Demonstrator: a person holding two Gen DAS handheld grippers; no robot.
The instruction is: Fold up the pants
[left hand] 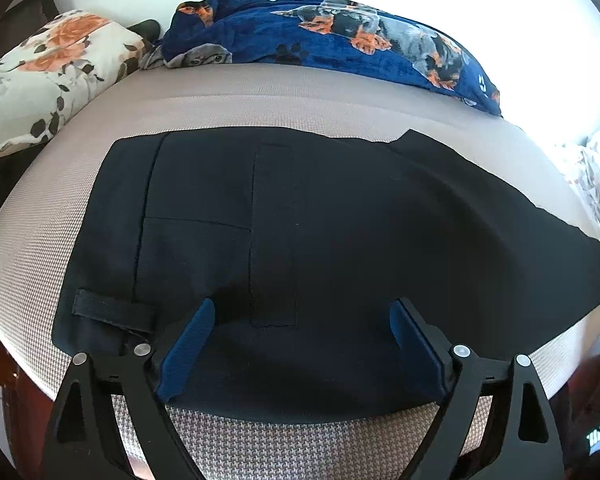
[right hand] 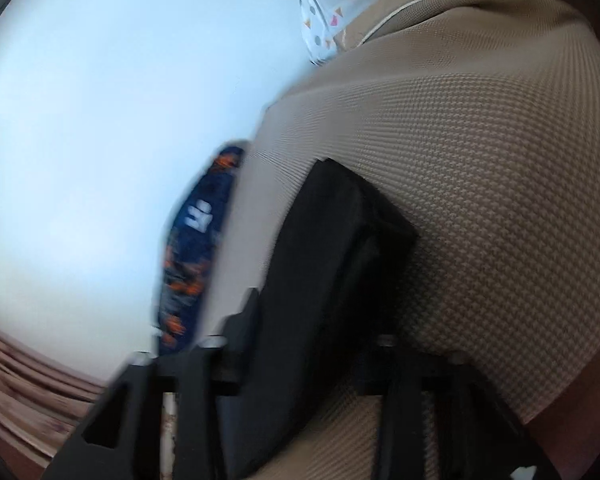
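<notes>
Black pants (left hand: pixel 340 220) lie flat on a beige houndstooth bed (left hand: pixel 40 264), waistband to the left with a belt loop (left hand: pixel 112 312), legs running right. My left gripper (left hand: pixel 302 312) is open, blue pads resting on the pants near their front edge. In the right wrist view my right gripper (right hand: pixel 300 344) is tilted and shut on a fold of the black pants (right hand: pixel 332 264), holding it above the bed (right hand: pixel 480 200). The view is blurred.
A floral pillow (left hand: pixel 40 80) lies at the back left. A blue dog-print blanket (left hand: pixel 340 44) lies along the back, also seen in the right wrist view (right hand: pixel 196 240). A white patterned cloth (right hand: pixel 328 4) sits at the bed's far end. A white wall stands behind.
</notes>
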